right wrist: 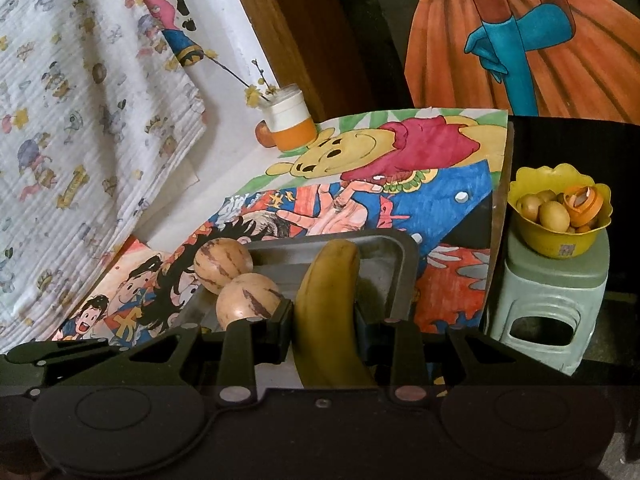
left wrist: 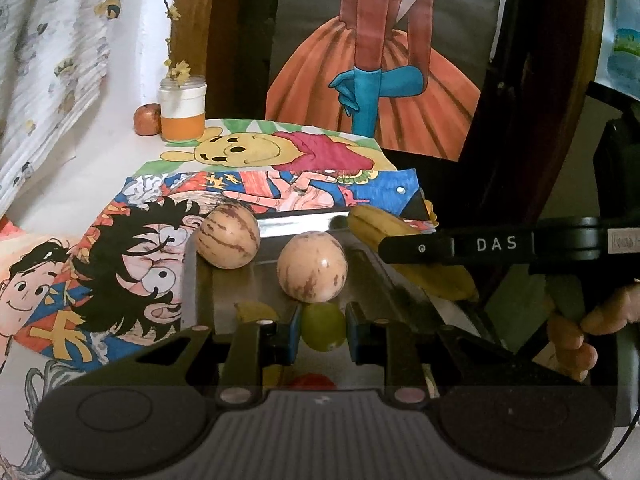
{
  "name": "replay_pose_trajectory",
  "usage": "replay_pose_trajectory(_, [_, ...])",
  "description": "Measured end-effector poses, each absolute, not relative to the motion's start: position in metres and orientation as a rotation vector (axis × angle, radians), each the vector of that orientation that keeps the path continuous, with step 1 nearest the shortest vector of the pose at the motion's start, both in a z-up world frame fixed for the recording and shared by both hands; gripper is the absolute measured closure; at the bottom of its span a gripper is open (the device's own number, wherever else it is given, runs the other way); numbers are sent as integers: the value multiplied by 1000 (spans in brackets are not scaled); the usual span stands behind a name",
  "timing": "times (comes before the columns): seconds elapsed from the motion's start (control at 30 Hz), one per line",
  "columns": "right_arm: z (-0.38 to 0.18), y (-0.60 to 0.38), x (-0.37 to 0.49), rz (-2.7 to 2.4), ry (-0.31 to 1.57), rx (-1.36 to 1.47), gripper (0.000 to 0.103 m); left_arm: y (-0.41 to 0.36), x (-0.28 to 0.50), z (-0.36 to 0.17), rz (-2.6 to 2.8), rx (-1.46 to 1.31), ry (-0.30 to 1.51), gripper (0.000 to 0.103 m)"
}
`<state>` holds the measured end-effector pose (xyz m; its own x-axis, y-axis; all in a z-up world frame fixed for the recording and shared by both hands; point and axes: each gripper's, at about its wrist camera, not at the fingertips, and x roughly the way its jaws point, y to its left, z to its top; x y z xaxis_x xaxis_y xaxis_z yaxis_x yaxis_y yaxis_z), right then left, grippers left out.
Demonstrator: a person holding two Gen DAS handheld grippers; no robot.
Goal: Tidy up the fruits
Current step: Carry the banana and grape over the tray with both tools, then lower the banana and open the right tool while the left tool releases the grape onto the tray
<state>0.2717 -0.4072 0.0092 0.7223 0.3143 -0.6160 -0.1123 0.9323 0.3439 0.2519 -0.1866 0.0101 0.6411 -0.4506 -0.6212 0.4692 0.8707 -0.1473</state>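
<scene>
A metal tray [left wrist: 240, 280] [right wrist: 404, 268] lies on cartoon drawings. Two striped beige melons sit in it, one at the far left [left wrist: 229, 236] [right wrist: 222, 265], one nearer the middle [left wrist: 312, 267] [right wrist: 246, 300]. My left gripper [left wrist: 323, 326] is shut on a green grape [left wrist: 323, 326] just above the tray's near edge. My right gripper [right wrist: 325, 320] is shut on a yellow banana [right wrist: 328, 304] and holds it over the tray's right part. The banana [left wrist: 380, 228] and the right gripper's finger marked DAS [left wrist: 496, 245] also show in the left wrist view.
A white and orange jar [left wrist: 182, 110] [right wrist: 290, 122] with twigs and a small reddish fruit [left wrist: 147, 119] stand at the back left. A yellow bowl [right wrist: 560, 240] of small fruits sits on a pale green stool [right wrist: 552, 308] at the right. A red fruit [left wrist: 312, 381] shows under my left gripper.
</scene>
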Motion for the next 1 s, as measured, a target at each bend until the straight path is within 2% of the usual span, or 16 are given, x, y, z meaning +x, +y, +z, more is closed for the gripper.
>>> replay_pose_trajectory(1.0, [7, -404, 280, 216, 735, 309, 68, -194, 263, -2, -523, 31, 753, 76])
